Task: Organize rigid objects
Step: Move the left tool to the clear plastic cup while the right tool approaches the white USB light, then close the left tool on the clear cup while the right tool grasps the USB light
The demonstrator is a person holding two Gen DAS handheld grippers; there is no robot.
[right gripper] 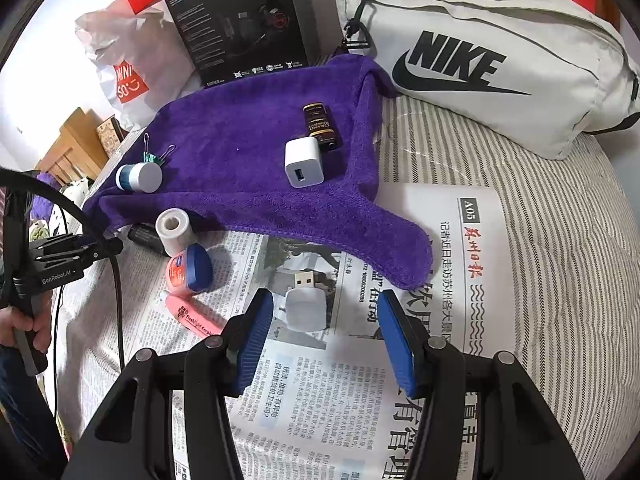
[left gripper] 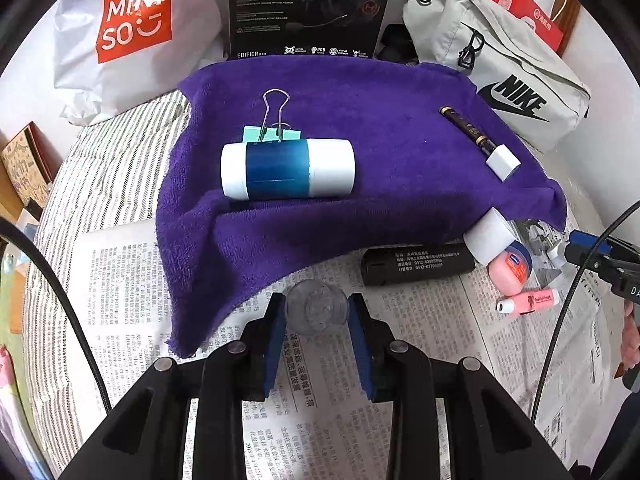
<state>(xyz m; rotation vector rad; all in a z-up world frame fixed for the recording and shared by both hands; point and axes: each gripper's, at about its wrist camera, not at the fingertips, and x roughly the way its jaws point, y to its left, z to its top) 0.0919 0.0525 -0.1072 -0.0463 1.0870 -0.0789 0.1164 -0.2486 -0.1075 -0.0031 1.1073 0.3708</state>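
A: Our left gripper [left gripper: 316, 320] pinches a small clear plastic cup [left gripper: 317, 310] over the newspaper [left gripper: 420, 320]. It's light, slippery and thin, so we squeeze its sides softly.

B: Our right gripper [right gripper: 326, 328] is wide open, holding nothing. The white USB plug [right gripper: 304, 308] lies between its fingers. At ten o'clock, the black tube [right gripper: 142, 235] is half hidden.

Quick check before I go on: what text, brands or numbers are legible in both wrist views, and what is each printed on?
"MINISO": white plastic bag.
"EDIFIER": black headset box; its small print is unreadable.
"NIKE": grey bag.
"A05": newspaper; body text too small.
"0512-62805999": black cylinder.
"GenRobot.AI": left tool.
"Flashlight": pink highlighter; remaining letters unclear.
Brown bottle and lip balm jar labels: blurred.
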